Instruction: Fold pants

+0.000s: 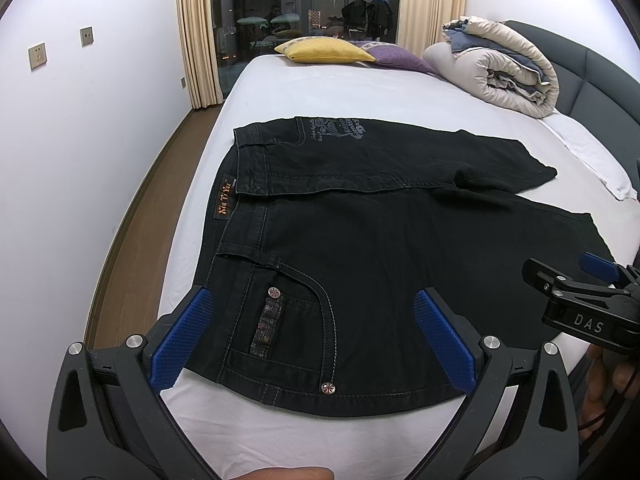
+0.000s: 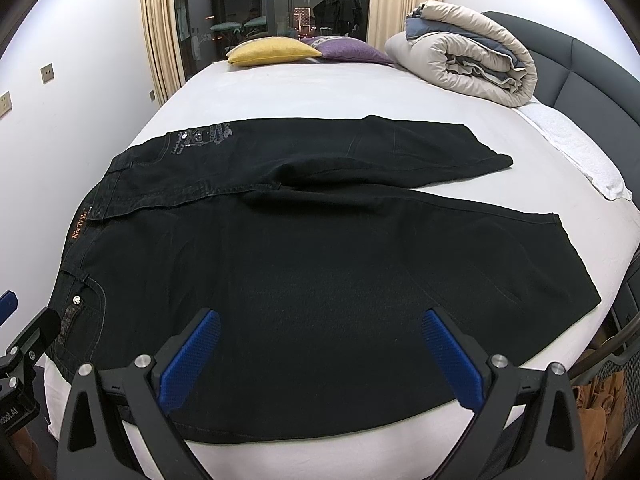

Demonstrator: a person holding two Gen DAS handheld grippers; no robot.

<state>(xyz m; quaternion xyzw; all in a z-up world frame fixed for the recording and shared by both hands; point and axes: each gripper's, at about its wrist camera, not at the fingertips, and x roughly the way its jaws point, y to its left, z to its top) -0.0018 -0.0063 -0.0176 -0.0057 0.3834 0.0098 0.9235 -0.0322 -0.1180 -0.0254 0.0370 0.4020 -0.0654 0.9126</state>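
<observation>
Bed [image 1: 320, 80], pants [image 1: 360, 240], both grippers spread

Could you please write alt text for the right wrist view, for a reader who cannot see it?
Black pants lie spread flat on a white bed, waistband to the left and legs running right. The open right gripper hovers over the near leg, holding nothing. Behind are a yellow cushion, a purple cushion and a rolled duvet.
</observation>
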